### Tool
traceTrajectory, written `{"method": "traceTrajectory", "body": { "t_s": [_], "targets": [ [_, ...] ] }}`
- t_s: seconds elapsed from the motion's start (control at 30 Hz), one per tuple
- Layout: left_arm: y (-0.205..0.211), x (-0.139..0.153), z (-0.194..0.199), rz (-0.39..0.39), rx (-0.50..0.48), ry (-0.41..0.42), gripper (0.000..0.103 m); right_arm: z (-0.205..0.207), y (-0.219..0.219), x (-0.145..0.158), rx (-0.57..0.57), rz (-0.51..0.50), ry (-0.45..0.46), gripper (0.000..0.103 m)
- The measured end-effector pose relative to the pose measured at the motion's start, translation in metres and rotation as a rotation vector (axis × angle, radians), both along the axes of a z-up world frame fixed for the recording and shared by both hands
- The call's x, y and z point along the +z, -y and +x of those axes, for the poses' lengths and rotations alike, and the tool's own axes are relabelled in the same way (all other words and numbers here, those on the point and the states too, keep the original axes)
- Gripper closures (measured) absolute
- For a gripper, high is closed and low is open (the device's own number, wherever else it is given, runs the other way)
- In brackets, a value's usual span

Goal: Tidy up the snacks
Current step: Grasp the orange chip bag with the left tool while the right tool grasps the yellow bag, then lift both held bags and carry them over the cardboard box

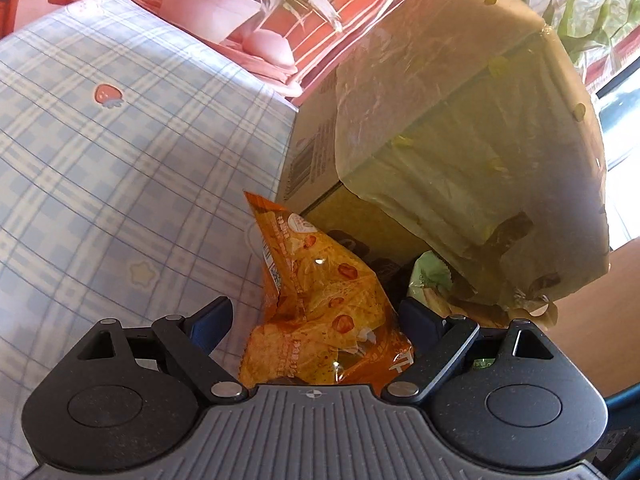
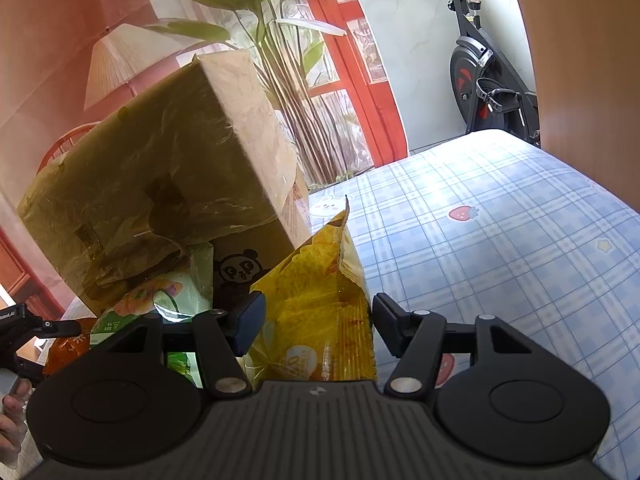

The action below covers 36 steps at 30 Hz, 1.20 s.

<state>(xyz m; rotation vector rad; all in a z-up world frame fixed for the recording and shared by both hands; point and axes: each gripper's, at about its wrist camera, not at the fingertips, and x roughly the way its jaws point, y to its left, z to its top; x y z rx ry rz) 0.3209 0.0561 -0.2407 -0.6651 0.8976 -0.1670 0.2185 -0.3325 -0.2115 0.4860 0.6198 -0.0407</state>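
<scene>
An orange snack bag (image 1: 320, 300) stands between the wide-apart fingers of my left gripper (image 1: 314, 316). Its right finger (image 1: 416, 316) is at the bag's edge, and a gap shows beside the left finger (image 1: 212, 320). My right gripper (image 2: 318, 320) is shut on an upright yellow snack bag (image 2: 320, 300), with a pad against each side. A green snack bag (image 2: 176, 304) lies by the open cardboard box (image 2: 240, 268), under its tape-wrapped flap (image 2: 152, 152). The left wrist view shows the green bag (image 1: 430, 276) beside the box (image 1: 360, 220).
A blue plaid tablecloth (image 2: 500, 240) with strawberry prints covers the table (image 1: 120, 160). The box's raised flap (image 1: 460, 120) overhangs the bags. A potted plant (image 2: 256, 8), a lamp (image 2: 116, 64) and an exercise bike (image 2: 488, 80) stand beyond. A person's hand (image 2: 12, 412) shows at the left edge.
</scene>
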Motion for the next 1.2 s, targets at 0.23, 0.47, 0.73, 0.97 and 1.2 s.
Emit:
{"method": "traceTrajectory", "body": {
  "t_s": [0.23, 0.47, 0.73, 0.97, 1.2],
  "targets": [
    [0.001, 0.010, -0.007, 0.055, -0.023, 0.040, 0.049, 0.000, -0.002, 0.003, 0.013, -0.008, 0.005, 0.050],
    [0.000, 0.042, -0.025, 0.199, -0.024, 0.128, 0.050, -0.001, -0.011, 0.015, 0.014, -0.063, 0.030, 0.058],
    [0.002, 0.075, -0.040, 0.273, -0.022, 0.236, 0.050, -0.003, -0.016, 0.033, 0.000, -0.107, 0.047, 0.059],
    [0.005, 0.087, -0.043, 0.256, -0.045, 0.255, 0.050, -0.008, -0.022, 0.048, -0.010, -0.147, 0.075, 0.059],
    [0.005, 0.092, -0.051, 0.248, -0.047, 0.279, 0.050, -0.016, -0.030, 0.060, -0.004, -0.170, 0.097, 0.059]
  ]
}}
